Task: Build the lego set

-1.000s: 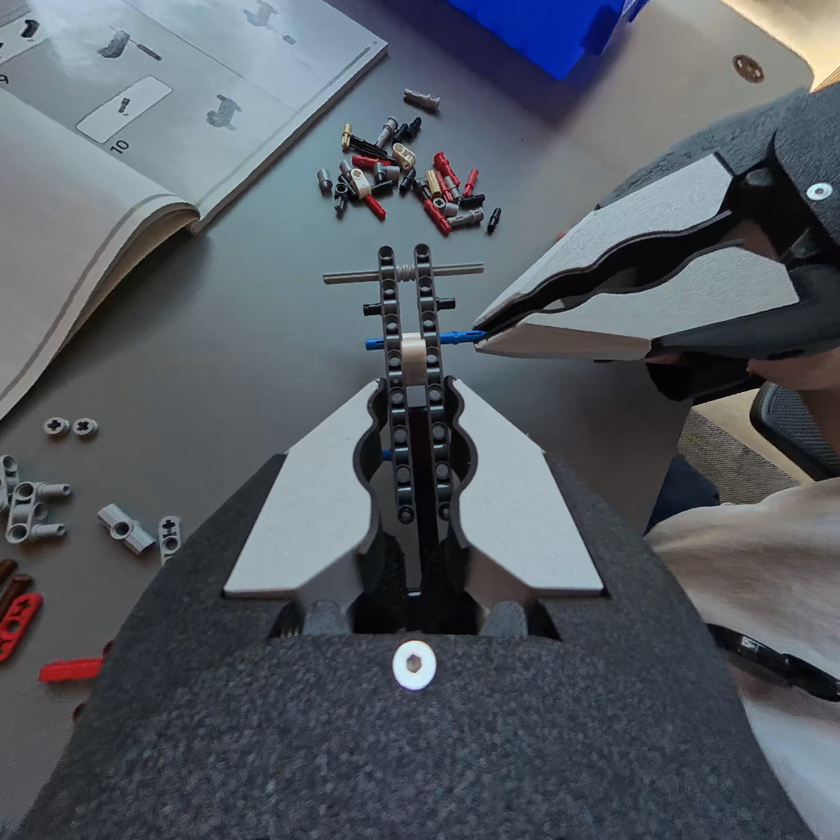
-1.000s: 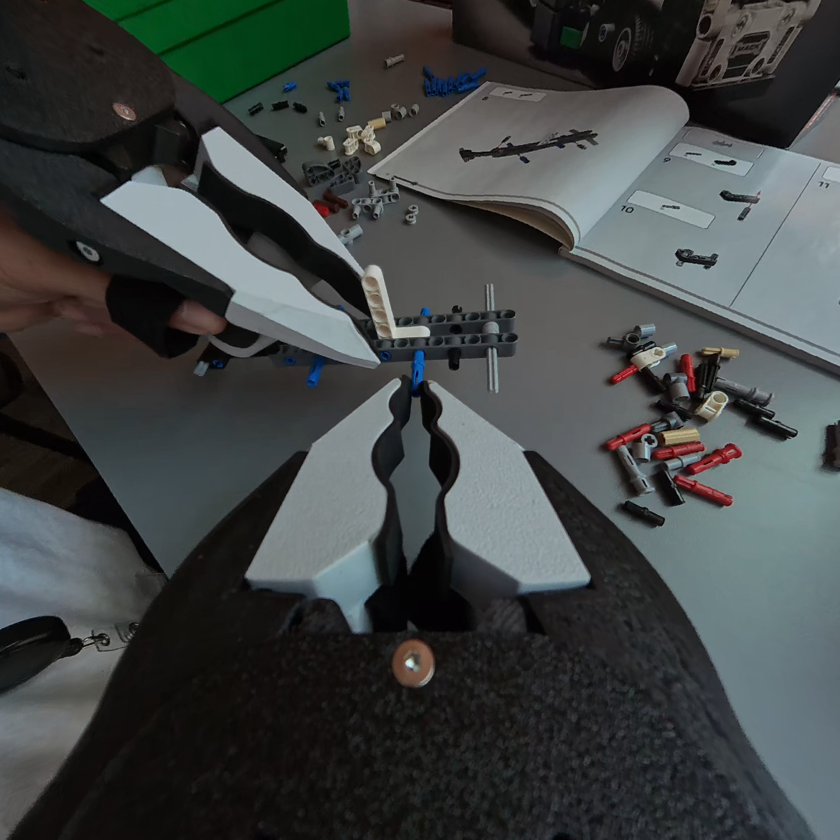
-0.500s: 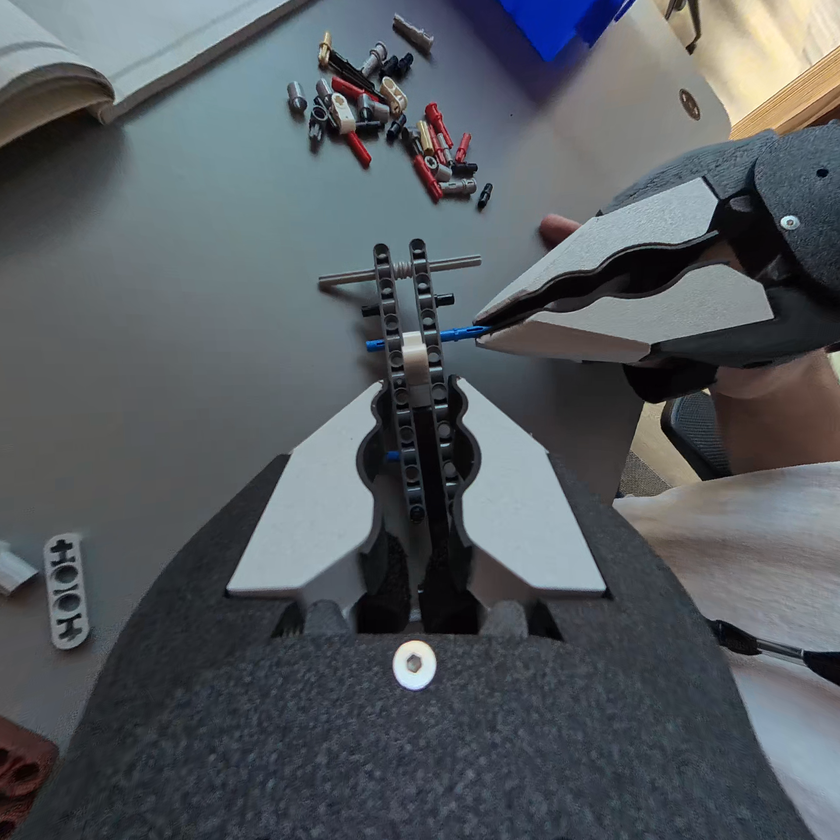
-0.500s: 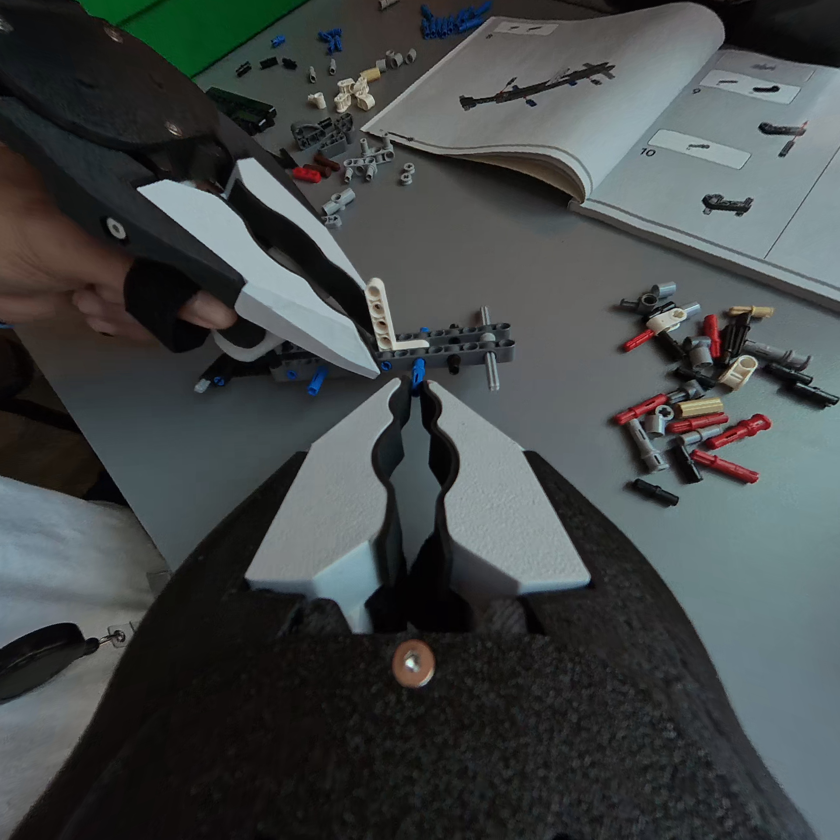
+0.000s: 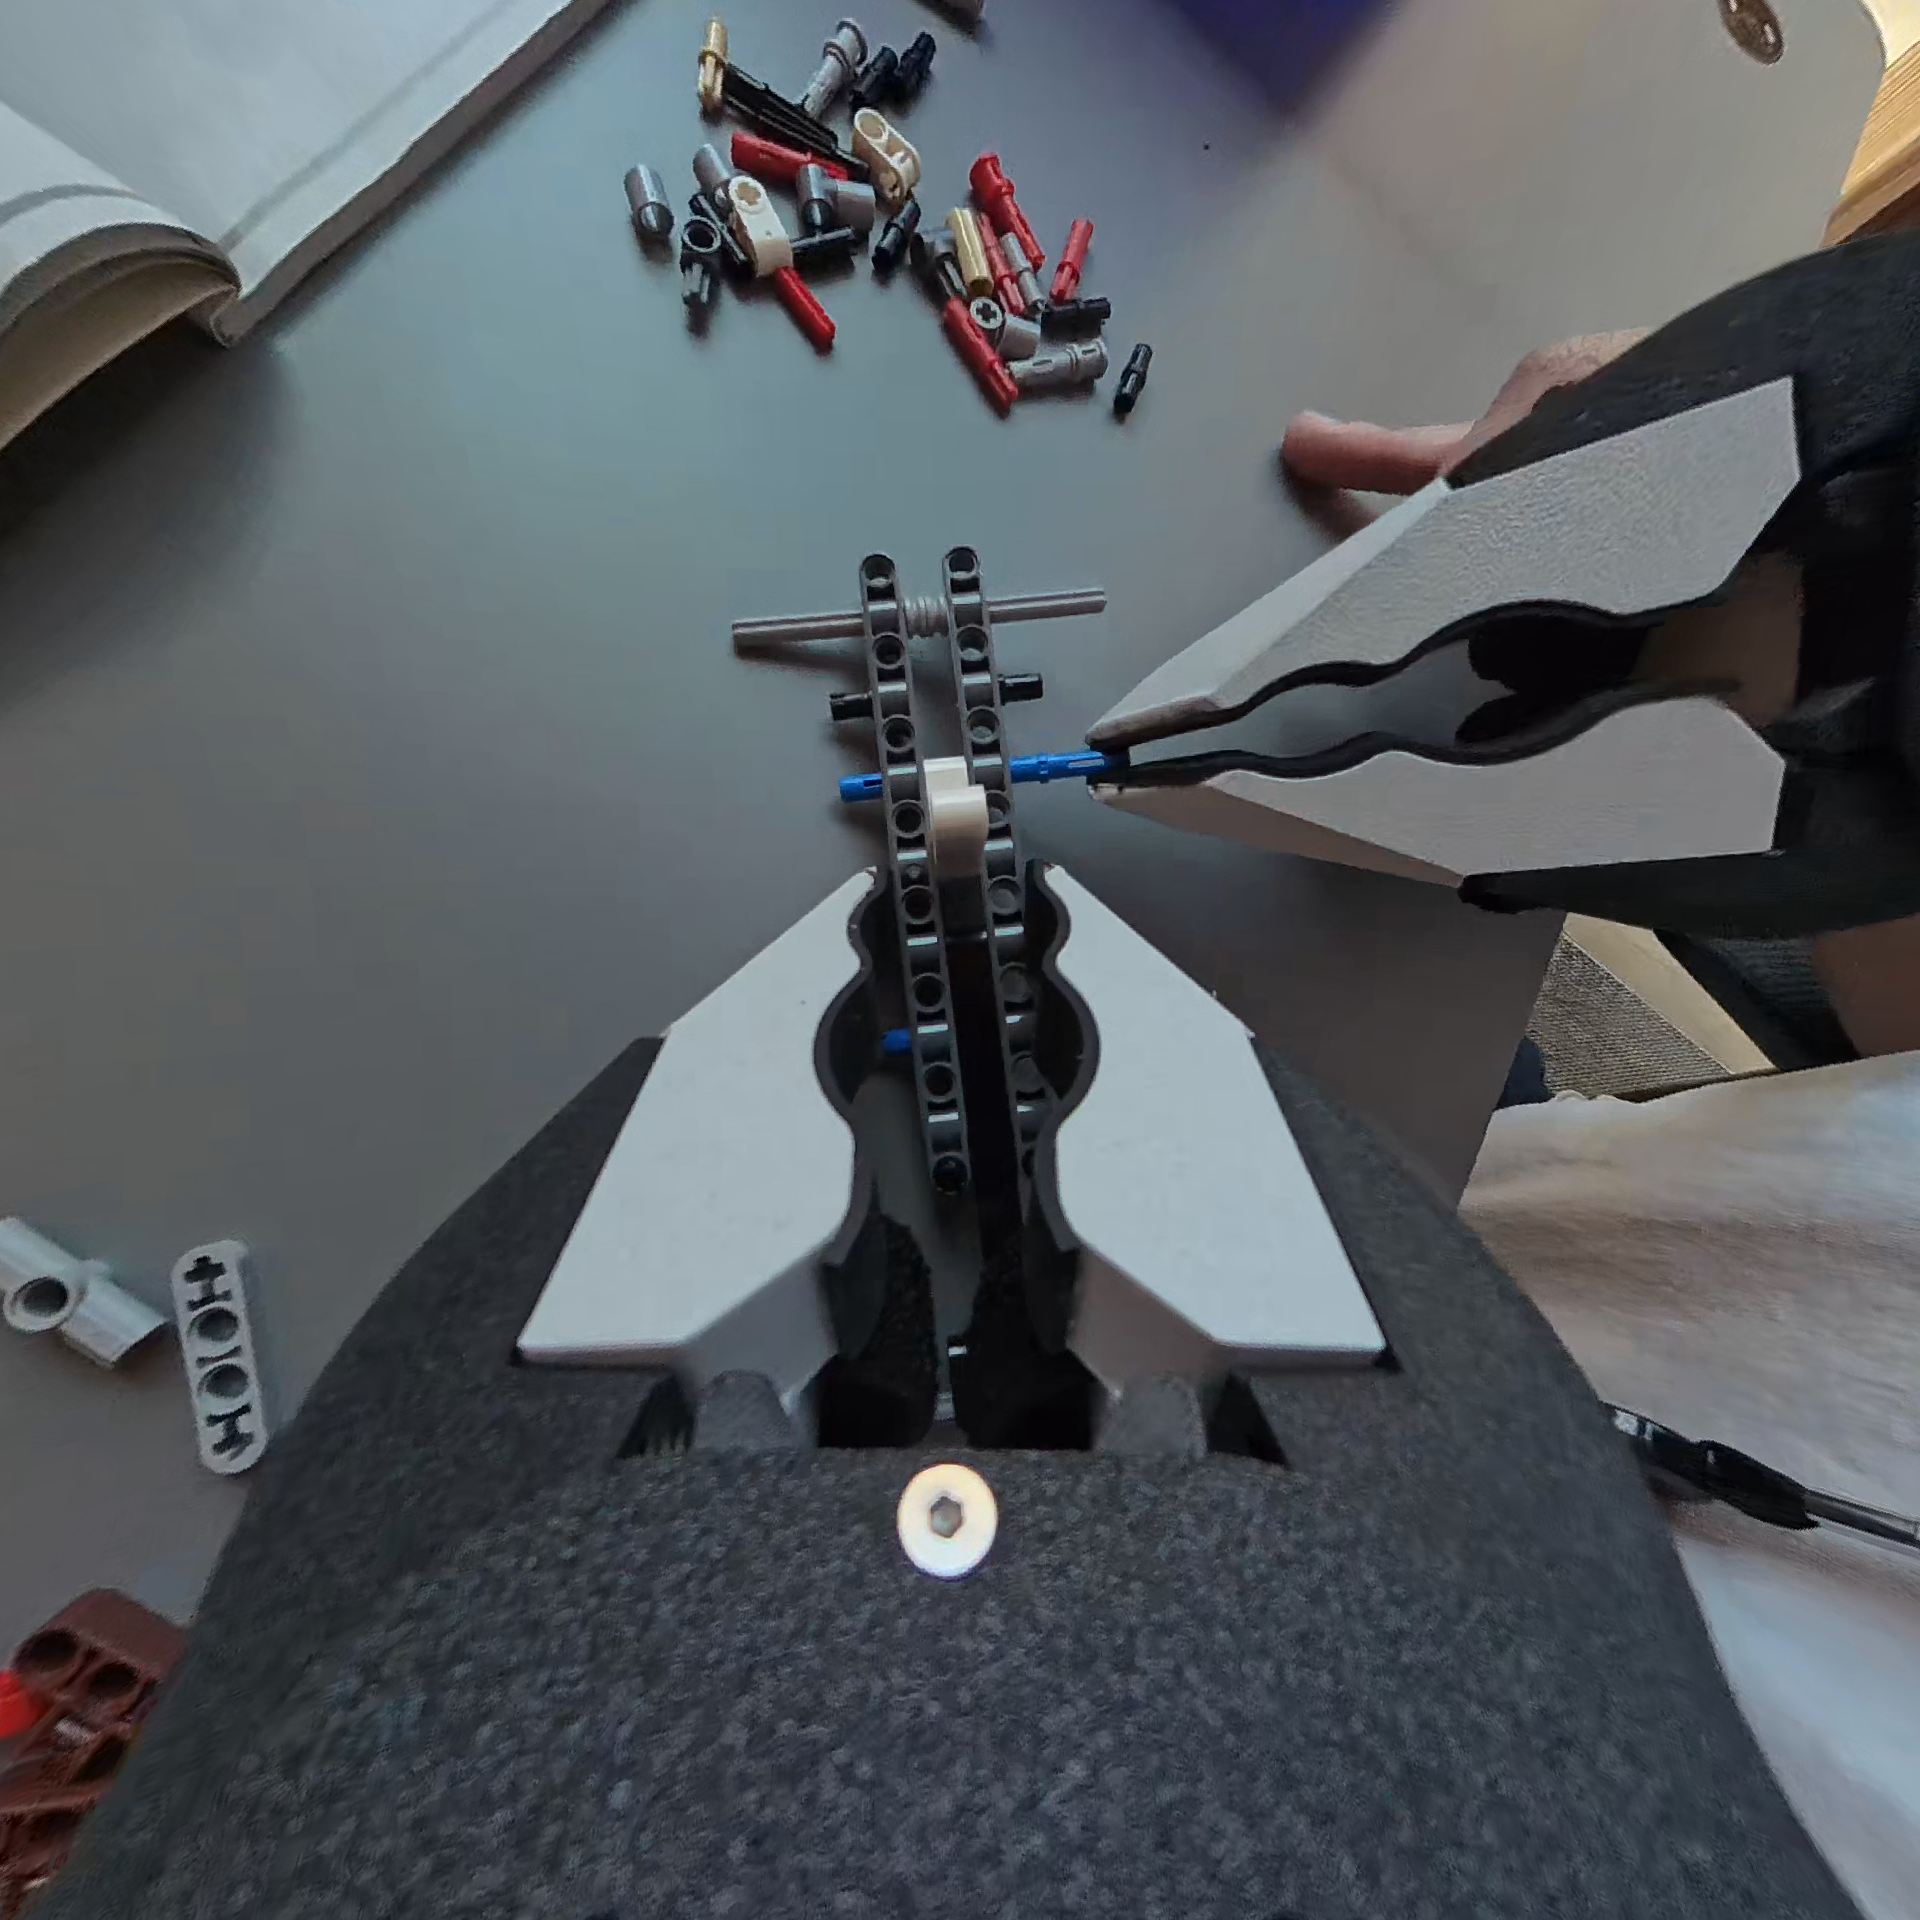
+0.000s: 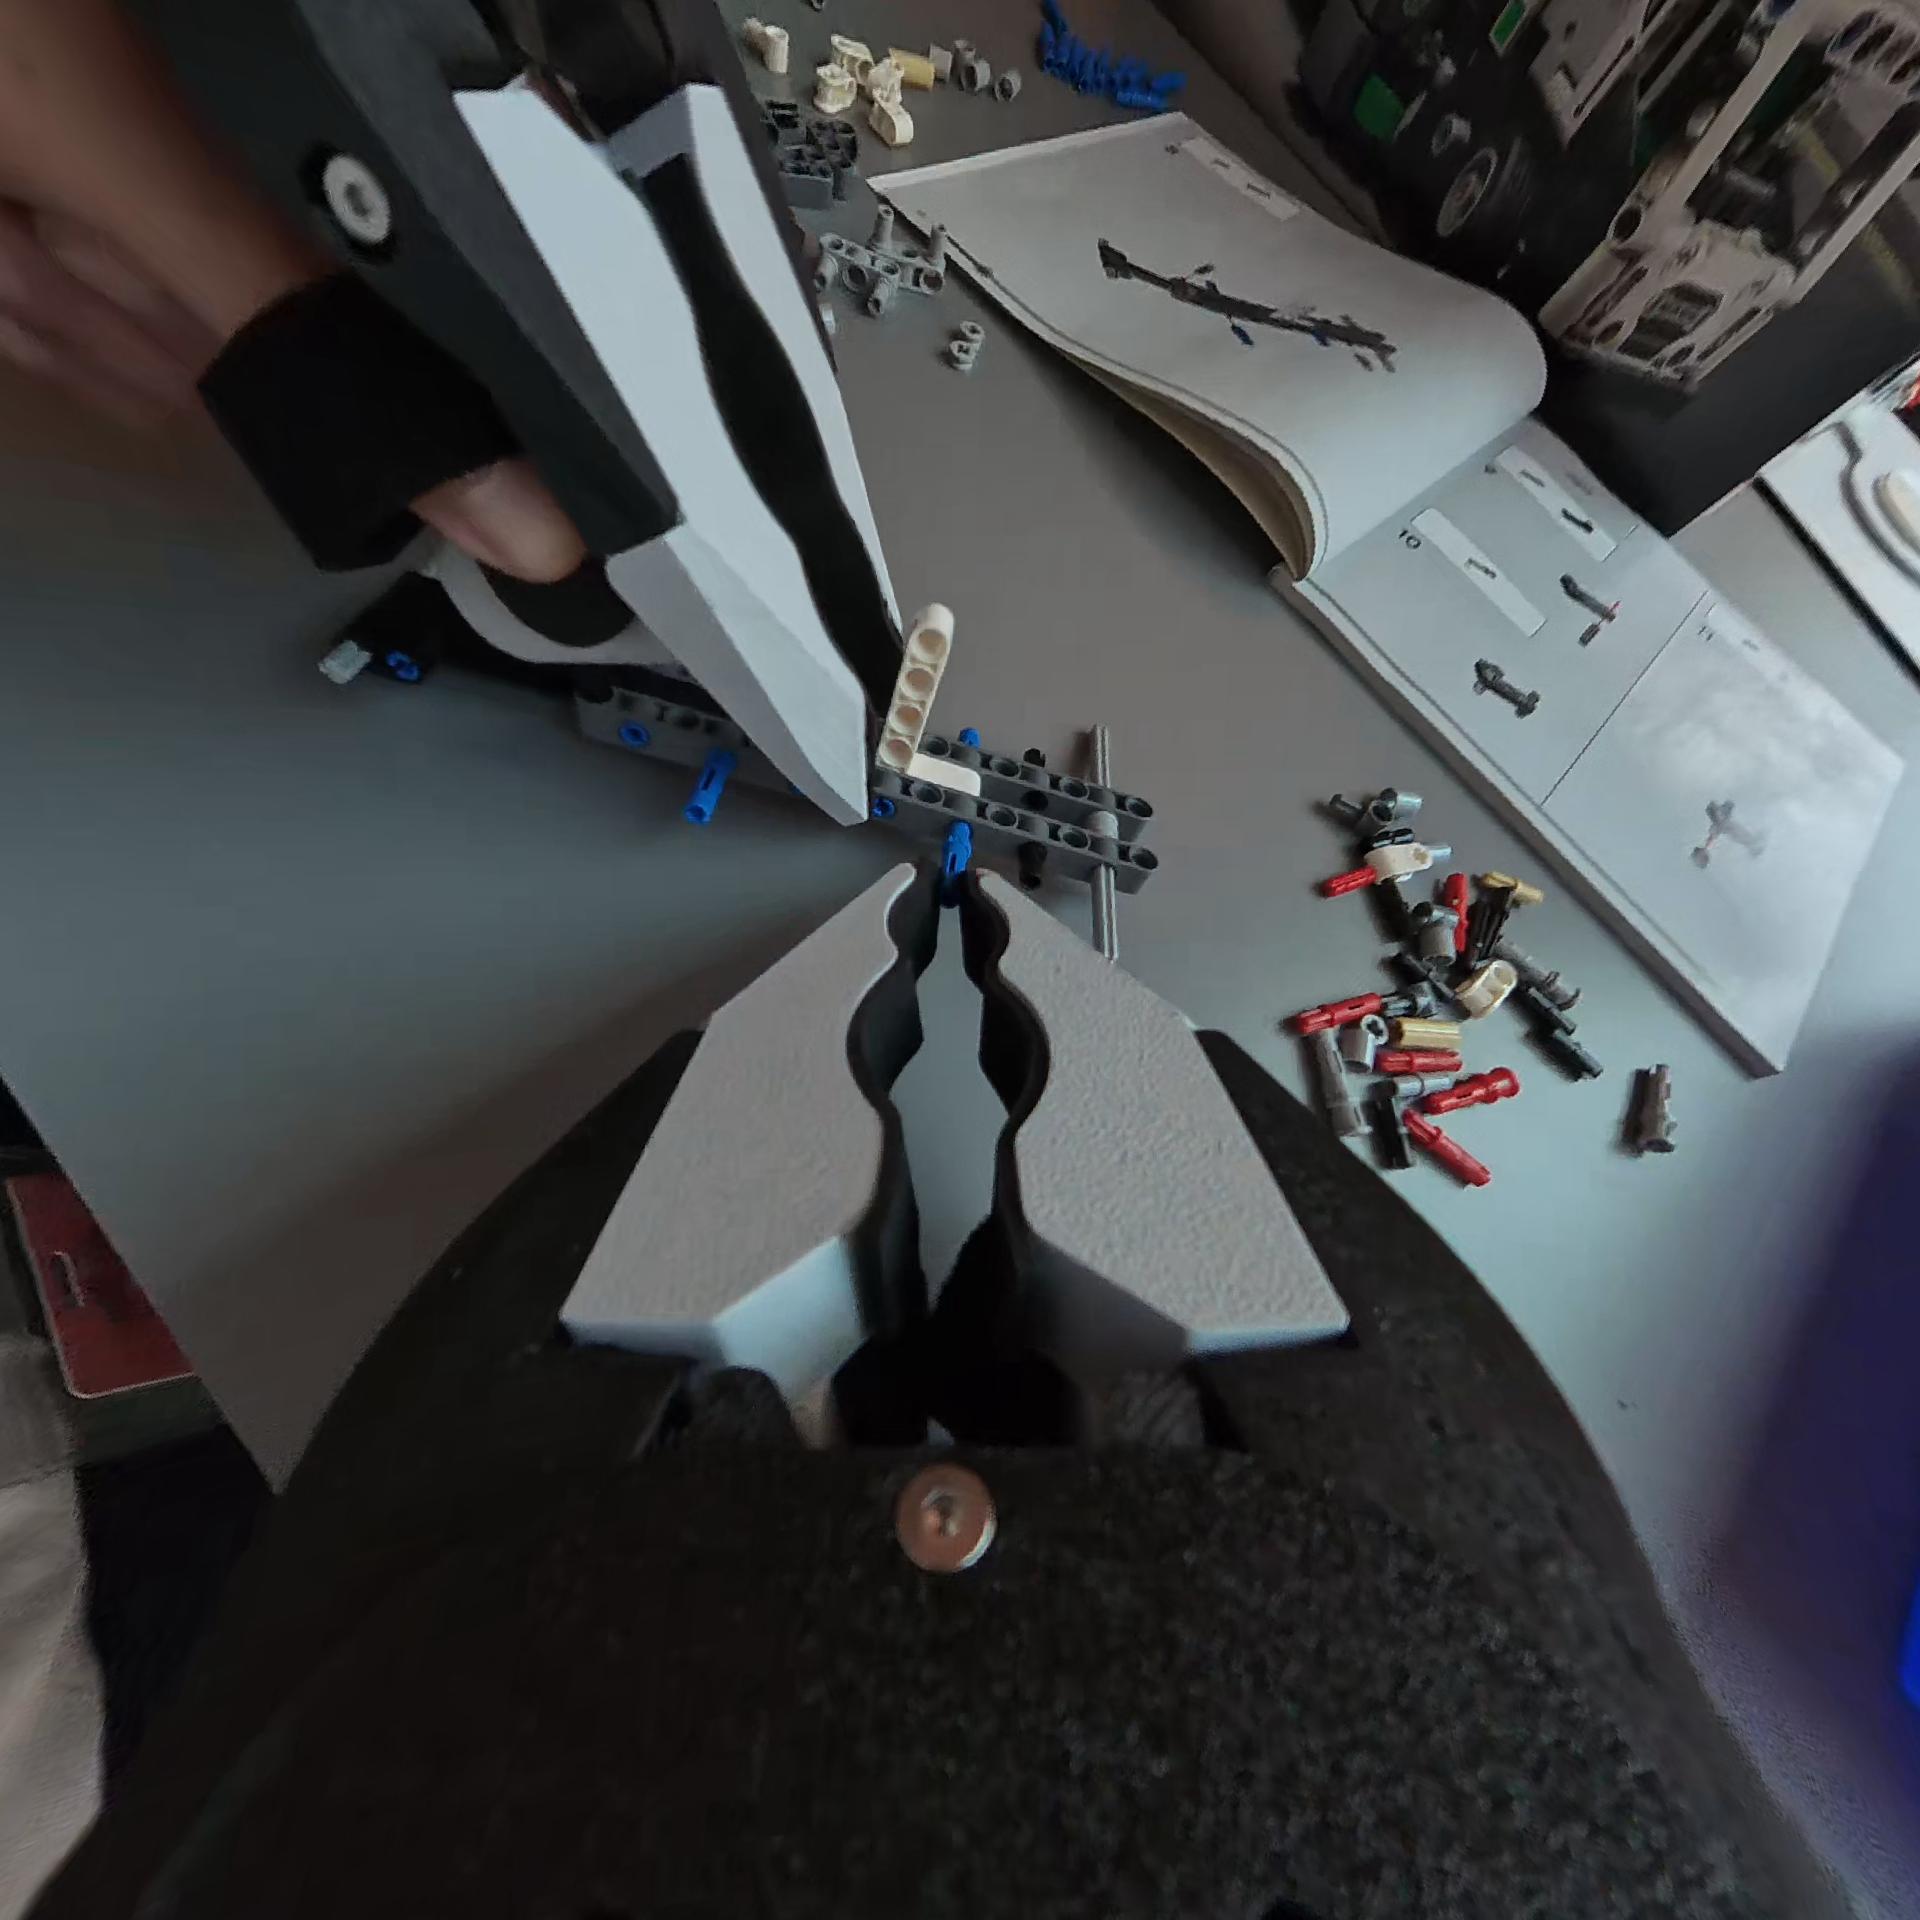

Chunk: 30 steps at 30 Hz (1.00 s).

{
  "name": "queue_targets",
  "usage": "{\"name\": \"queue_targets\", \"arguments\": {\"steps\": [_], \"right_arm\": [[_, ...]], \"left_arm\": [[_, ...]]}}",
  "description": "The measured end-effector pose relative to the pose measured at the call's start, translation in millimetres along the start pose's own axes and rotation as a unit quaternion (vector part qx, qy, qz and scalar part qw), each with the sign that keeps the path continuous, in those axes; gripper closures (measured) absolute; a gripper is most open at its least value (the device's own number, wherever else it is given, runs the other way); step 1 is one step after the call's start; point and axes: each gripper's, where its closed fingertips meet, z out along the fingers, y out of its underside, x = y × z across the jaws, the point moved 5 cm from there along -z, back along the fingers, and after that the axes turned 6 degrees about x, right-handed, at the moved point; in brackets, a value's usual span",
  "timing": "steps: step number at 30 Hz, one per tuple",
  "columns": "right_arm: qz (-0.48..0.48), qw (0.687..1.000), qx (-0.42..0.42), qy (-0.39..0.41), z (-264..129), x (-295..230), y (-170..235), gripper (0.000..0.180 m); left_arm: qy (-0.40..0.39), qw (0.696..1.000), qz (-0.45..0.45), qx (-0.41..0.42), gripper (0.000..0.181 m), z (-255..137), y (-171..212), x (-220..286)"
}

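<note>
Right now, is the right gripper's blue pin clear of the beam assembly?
No: the blue pin in the right gripper already passes through both dark grey beams.

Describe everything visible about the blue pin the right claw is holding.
The blue pin is a thin, plastic-looking rod lying crosswise through the two dark grey beams, beside the cream L-shaped piece. A short end sticks out on the far side. The right claw is shut on its near end, while the left claw grips the beams.

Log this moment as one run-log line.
left gripper: shut on beam assembly | right gripper: shut on blue pin | pin partly inserted
</note>
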Motion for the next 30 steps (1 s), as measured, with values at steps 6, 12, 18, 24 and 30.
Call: {"name": "queue_targets", "arguments": {"steps": [6, 12, 18, 24, 30], "right_arm": [[-0.04, 0.999, 0.006, 0.01, 0, -1, 0, 0.176], [0.151, 0.987, 0.028, -0.036, 0, 12, -7, 0.177], [0.188, 0.978, 0.07, -0.06, -9, 14, -19, 0.177], [0.266, 0.957, 0.099, -0.055, -18, 33, -14, 0.177], [0.421, 0.885, 0.166, -0.113, -24, 42, -24, 0.177]], "left_arm": [[0.005, 1.0, 0.004, -0.004, 0.157, 0, -1, 0], [0.032, 0.999, -0.007, 0.004, 0.158, 3, -3, 3], [0.058, 0.997, -0.051, 0.02, 0.158, 9, -4, 16], [-0.005, 1.0, 0.0, 0.008, 0.158, 2, -3, -1], [-0.026, 0.996, 0.078, 0.02, 0.148, -3, -7, 3]]}}
